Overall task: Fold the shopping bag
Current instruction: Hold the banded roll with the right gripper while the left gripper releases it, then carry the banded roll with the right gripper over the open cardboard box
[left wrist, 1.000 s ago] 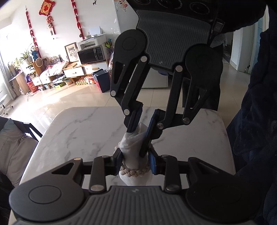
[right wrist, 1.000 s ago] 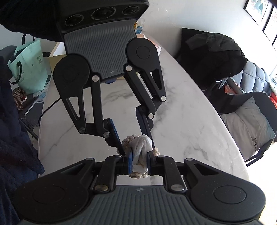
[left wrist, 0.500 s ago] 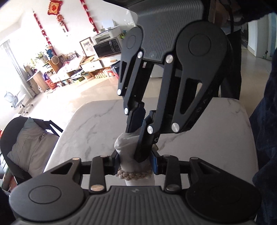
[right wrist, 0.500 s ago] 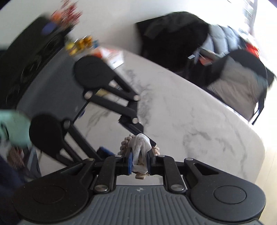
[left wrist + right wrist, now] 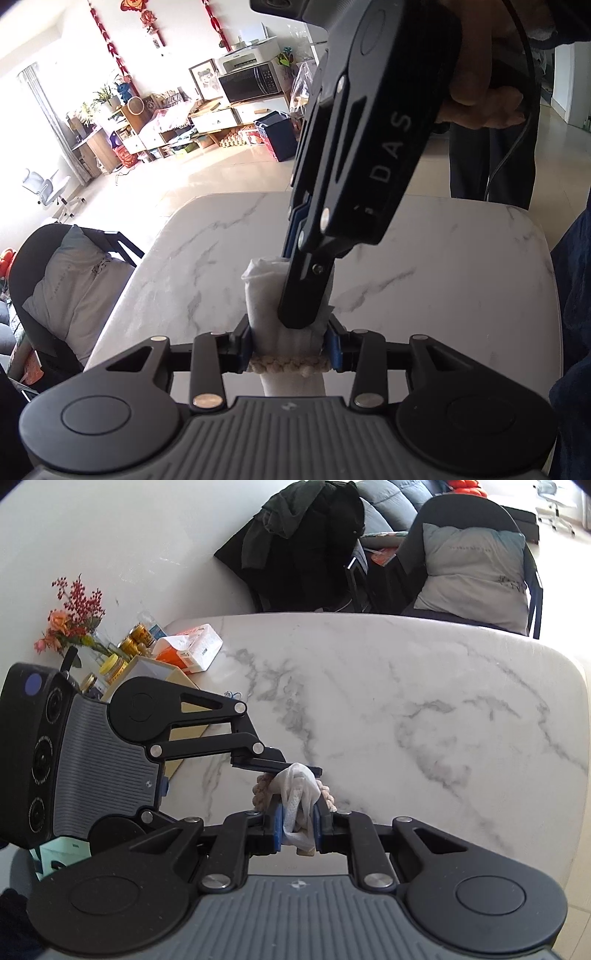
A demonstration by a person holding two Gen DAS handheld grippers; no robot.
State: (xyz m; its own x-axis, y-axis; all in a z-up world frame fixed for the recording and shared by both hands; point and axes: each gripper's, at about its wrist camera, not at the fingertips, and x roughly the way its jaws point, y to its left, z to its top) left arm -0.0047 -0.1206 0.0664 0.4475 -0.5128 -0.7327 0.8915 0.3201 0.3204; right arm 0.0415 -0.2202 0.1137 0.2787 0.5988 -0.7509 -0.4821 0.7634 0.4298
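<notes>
Above the marble table (image 5: 229, 258), the rolled shopping bag (image 5: 288, 332) hangs between both tools. Since a second ago the right gripper (image 5: 297, 827) has rolled onto its side — twisting the bundle while staying clamped on its white cloth. The left gripper (image 5: 290, 341) flanks the roll at the braided rope handle (image 5: 288, 366), jaws opening. Folding looks nearly finished — the handle apparently binds the roll.
</notes>
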